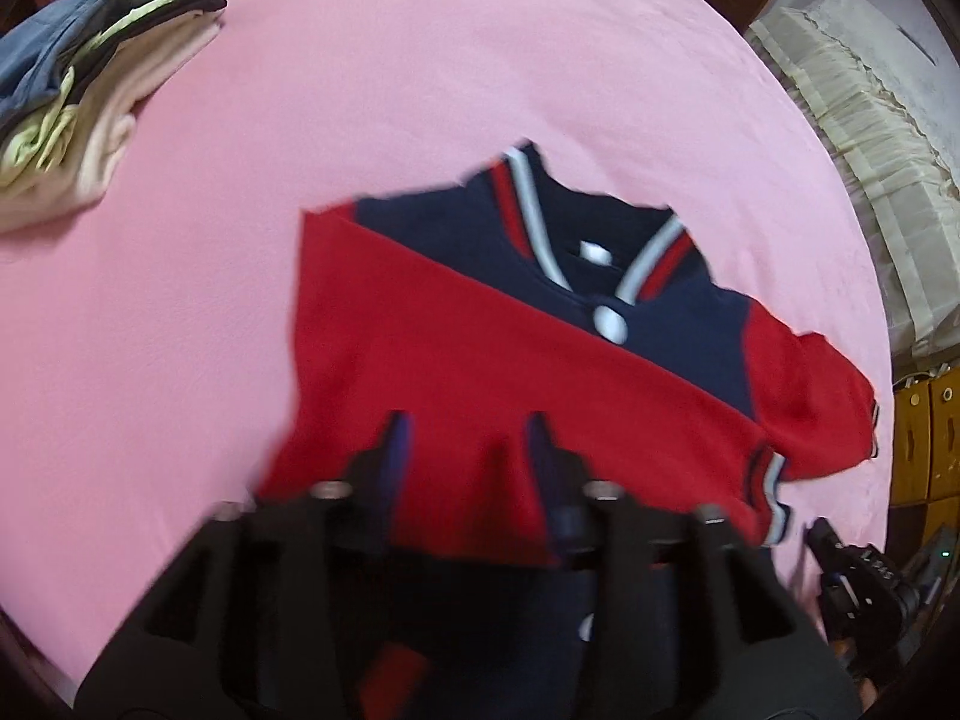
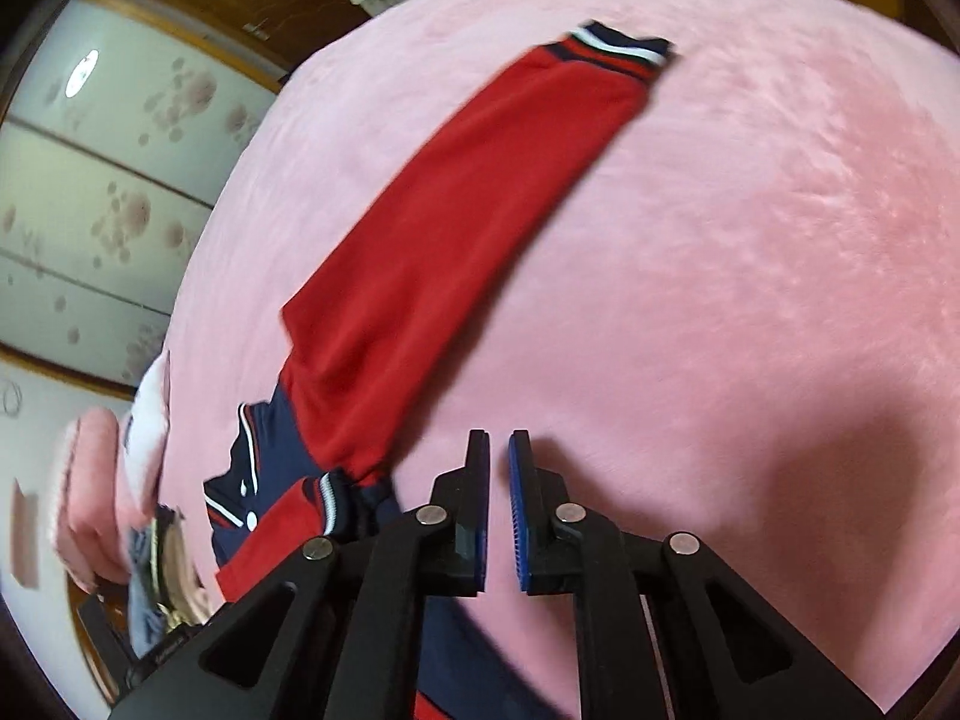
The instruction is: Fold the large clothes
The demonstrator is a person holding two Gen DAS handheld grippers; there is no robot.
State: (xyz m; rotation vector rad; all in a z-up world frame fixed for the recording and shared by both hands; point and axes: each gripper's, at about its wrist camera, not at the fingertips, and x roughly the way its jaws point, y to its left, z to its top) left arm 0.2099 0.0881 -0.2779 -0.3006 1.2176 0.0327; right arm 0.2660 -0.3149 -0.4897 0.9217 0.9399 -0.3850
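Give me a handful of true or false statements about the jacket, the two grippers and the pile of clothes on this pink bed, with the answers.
1. The jacket is red and navy. True.
2. The right gripper clamps the sleeve cuff. False: its fingers stand slightly apart over the bare pink blanket, holding nothing.
3. One red sleeve lies stretched out straight across the blanket. True.
4. The stack of folded clothes sits on top of the jacket. False: it lies apart, at the far left in the left wrist view.
5. The left gripper is over the jacket's red fabric, fingers apart. True.

I see a matt knit-cloth jacket [image 1: 480, 360] on fuzzy pink fleece bed cover [image 1: 300, 120]; my right claw [image 2: 499, 450] is matt black plastic.
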